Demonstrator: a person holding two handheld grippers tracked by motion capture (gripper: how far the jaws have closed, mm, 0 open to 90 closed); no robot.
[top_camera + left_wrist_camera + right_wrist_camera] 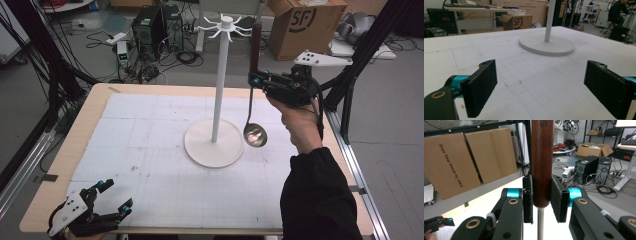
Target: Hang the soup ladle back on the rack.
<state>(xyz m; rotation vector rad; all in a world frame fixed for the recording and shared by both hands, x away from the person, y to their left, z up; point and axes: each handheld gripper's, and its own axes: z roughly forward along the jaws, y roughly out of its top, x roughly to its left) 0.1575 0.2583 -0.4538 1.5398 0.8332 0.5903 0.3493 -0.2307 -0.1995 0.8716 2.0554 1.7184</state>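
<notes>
A tall hook stand [215, 135] rises from the middle of the table [95, 105]. Just to its right a ladle [254, 131] hangs upright in the right gripper [256, 79], bowl down, above the tabletop. The left gripper [112, 197] sits at the table's near left corner.

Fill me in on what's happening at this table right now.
A person works with a gripper in each hand. The right gripper is shut on the wooden handle of a ladle, holding it upright in the air with the bowl hanging down, just right of a white hook stand in the middle of the table. The ladle is not on any hook. The left gripper rests open at the near left edge, holding nothing.
</notes>
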